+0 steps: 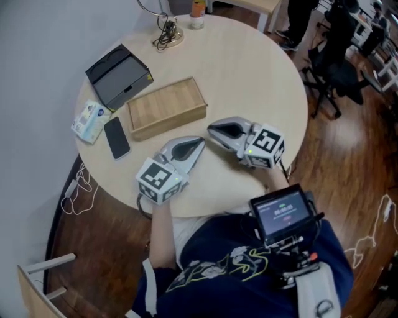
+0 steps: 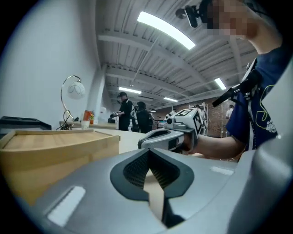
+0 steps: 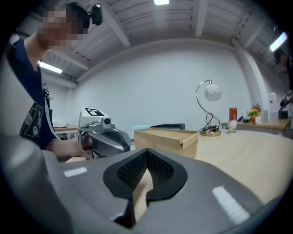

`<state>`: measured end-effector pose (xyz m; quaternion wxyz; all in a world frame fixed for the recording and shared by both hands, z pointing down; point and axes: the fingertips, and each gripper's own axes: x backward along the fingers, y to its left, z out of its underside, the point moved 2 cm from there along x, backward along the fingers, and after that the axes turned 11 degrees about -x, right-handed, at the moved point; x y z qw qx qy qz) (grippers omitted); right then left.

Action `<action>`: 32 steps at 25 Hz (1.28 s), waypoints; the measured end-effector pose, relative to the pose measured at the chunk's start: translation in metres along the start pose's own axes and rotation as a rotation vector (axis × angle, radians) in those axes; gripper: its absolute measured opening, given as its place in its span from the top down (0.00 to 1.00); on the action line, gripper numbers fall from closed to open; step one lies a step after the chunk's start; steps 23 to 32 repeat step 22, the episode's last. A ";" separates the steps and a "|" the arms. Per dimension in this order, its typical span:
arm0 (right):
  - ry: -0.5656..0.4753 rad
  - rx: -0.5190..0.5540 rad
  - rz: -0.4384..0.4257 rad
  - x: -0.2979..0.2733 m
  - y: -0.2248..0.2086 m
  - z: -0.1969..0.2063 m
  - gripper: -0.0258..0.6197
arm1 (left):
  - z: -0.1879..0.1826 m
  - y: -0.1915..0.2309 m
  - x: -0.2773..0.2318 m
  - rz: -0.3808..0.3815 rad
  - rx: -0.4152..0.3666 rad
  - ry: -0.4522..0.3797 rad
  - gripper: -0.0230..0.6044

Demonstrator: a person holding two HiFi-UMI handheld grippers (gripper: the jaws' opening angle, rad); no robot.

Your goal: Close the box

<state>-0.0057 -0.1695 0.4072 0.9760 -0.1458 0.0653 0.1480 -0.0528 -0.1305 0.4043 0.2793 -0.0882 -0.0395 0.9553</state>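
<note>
A flat, pale wooden box [image 1: 166,107] lies in the middle of the round table [image 1: 249,74]; its top shows one flat wooden panel. My left gripper [image 1: 200,144] rests on the table just in front of the box's right end, shut and holding nothing. My right gripper [image 1: 211,129] rests to its right, tips pointing left toward the box's right end, also shut and empty. The two tips lie close together, apart from the box. In the left gripper view the box [image 2: 55,155] is at left beyond the left gripper [image 2: 149,154]. From the right gripper [image 3: 146,153] the box [image 3: 167,137] stands ahead.
Left of the box lie a black case [image 1: 118,76], a dark phone [image 1: 117,137] and a tissue pack [image 1: 91,121]. A lamp base with cable [image 1: 166,34] and a can [image 1: 197,13] stand at the far edge. An office chair [image 1: 336,68] and people are beyond the table.
</note>
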 end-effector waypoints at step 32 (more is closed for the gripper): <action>-0.019 0.016 0.043 -0.001 -0.005 0.006 0.97 | 0.005 0.005 0.002 -0.005 -0.004 0.005 0.96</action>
